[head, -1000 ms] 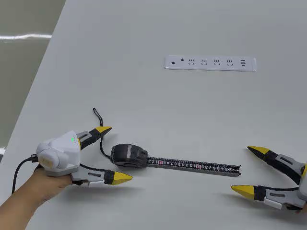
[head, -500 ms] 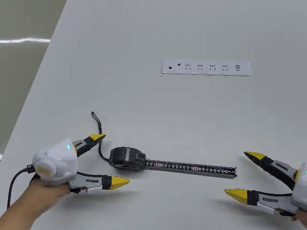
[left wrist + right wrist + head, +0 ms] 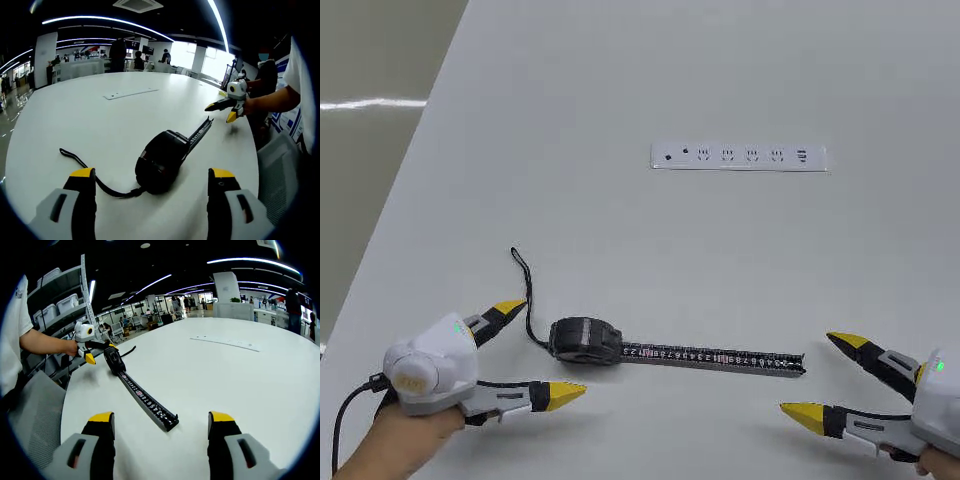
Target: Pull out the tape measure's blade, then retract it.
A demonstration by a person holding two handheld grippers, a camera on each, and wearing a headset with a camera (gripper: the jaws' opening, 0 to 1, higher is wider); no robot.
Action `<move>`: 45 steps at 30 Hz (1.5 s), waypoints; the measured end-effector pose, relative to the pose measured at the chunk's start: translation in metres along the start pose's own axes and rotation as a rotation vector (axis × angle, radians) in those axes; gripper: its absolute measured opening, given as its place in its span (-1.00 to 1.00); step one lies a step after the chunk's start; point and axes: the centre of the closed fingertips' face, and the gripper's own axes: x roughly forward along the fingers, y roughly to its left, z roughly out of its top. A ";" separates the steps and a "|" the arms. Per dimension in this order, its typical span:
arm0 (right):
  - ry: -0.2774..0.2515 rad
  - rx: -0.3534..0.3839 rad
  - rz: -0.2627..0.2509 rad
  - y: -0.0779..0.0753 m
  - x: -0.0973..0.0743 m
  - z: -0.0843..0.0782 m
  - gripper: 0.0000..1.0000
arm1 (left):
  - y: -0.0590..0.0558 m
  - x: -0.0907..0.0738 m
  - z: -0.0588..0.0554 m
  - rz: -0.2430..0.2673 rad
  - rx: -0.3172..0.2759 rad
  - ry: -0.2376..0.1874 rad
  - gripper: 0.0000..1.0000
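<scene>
A black tape measure (image 3: 586, 339) lies on the white table (image 3: 650, 240), its dark blade (image 3: 715, 357) drawn out to the right and flat on the surface. A black wrist strap (image 3: 523, 285) trails from the case to the far left. My left gripper (image 3: 525, 355) stands open just left of the case (image 3: 161, 160), touching nothing. My right gripper (image 3: 825, 380) is open a short way right of the blade's hooked end (image 3: 169, 423), which lies between and ahead of its jaws. In the right gripper view the left gripper (image 3: 87, 351) sits beside the case (image 3: 114, 360).
A white power strip (image 3: 738, 156) lies flat on the far middle of the table. The table's left edge (image 3: 395, 190) drops to a grey floor. Shelves, desks and people stand in the room beyond.
Both grippers have drawn slightly back toward the near edge, away from the tape measure. The tape measure and its blade lie as before; the head view has shifted.
</scene>
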 end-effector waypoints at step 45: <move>-0.077 0.052 -0.144 0.041 -0.054 0.002 0.53 | -0.028 -0.067 -0.021 0.077 -0.101 -0.082 0.76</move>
